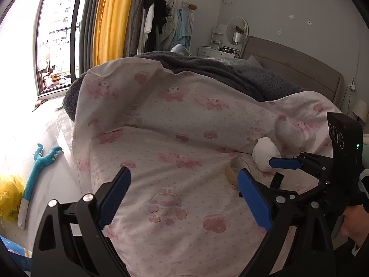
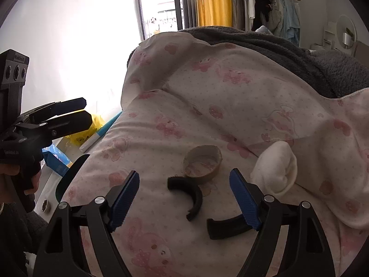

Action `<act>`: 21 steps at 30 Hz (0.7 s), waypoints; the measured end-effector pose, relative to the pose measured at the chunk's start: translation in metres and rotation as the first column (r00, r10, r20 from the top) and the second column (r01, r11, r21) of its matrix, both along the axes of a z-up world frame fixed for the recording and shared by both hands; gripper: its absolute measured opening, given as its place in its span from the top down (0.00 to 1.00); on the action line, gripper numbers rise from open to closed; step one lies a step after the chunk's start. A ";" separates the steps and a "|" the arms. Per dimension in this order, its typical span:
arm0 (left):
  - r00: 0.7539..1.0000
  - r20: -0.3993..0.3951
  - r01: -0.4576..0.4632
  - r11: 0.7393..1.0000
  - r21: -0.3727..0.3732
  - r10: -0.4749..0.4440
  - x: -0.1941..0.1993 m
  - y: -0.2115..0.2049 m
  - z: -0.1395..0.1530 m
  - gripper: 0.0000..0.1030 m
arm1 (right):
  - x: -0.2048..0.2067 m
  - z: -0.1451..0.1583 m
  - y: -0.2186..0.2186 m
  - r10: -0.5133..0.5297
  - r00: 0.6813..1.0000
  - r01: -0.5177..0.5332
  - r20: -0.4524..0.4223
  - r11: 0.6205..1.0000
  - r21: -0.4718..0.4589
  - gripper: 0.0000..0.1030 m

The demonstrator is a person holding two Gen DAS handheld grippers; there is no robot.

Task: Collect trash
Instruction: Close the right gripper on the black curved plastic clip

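**Two grippers over a bed with trash on it**

A bed is covered with a pink quilt point(image 2: 175, 106) that has little cartoon animals on it. A dark grey blanket point(image 2: 318, 67) lies across the far part of the bed.

The trash lies on the quilt. There is an empty tape roll point(image 2: 203, 164) made of brown card. Just in front of it lies a curved black piece point(image 2: 191, 194), like a broken ring. Near that lies a second black piece point(image 2: 224, 227), flat and a bit bent. It touches the tip of the right blue finger in the right wrist view. To the right of the tape roll sits a white sock point(image 2: 276, 170), bunched up, apart from the roll.

The right gripper point(image 2: 184, 198) hangs over the quilt and points down at the black pieces. Its jaws are spread wide and are not gripping anything. The curved black piece lies between the two blue fingers point(image 2: 125, 198) in the picture, but they do not pinch it.

The left gripper point(image 1: 184, 198) is over the near left part of the bed. Its jaws are spread wide too, with only quilt under them. From there the tape roll point(image 1: 233, 172) shows partly behind its right finger.

On the floor beside the bed lie a blue plush toy point(image 1: 38, 168), a yellow bag point(image 1: 10, 196) and a blue box point(image 2: 56, 158). Behind the bed are a bright window, a yellow curtain point(image 1: 113, 18) and clothes on a rack point(image 1: 166, 20).
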State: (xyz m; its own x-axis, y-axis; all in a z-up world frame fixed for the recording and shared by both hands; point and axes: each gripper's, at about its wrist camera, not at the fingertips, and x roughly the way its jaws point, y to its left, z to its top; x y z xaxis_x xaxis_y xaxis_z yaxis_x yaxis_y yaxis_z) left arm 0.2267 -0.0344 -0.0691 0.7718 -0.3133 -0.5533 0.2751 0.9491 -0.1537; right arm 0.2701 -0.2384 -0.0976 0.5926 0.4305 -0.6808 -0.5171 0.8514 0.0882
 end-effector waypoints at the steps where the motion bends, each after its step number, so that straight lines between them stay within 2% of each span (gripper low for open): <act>1: 1.000 -0.003 0.005 1.000 -0.003 -0.005 0.001 -0.003 -0.001 0.08 | 0.000 0.000 -0.005 -0.006 1.000 0.006 -0.001 1.000 0.002 0.21; 12: 0.996 -0.035 0.083 0.996 -0.029 -0.084 0.006 -0.034 -0.011 0.08 | 0.005 -0.016 -0.044 -0.034 0.999 0.034 -0.038 0.999 -0.004 0.21; 18: 0.985 -0.074 0.156 0.987 -0.025 -0.158 0.010 -0.056 -0.019 0.08 | 0.003 -0.023 -0.052 -0.015 0.998 0.015 -0.058 1.000 0.001 0.21; 21: 0.978 -0.092 0.185 0.982 -0.030 -0.187 0.010 -0.064 -0.023 0.08 | 0.001 -0.026 -0.055 -0.001 0.998 0.001 -0.066 1.000 0.002 0.26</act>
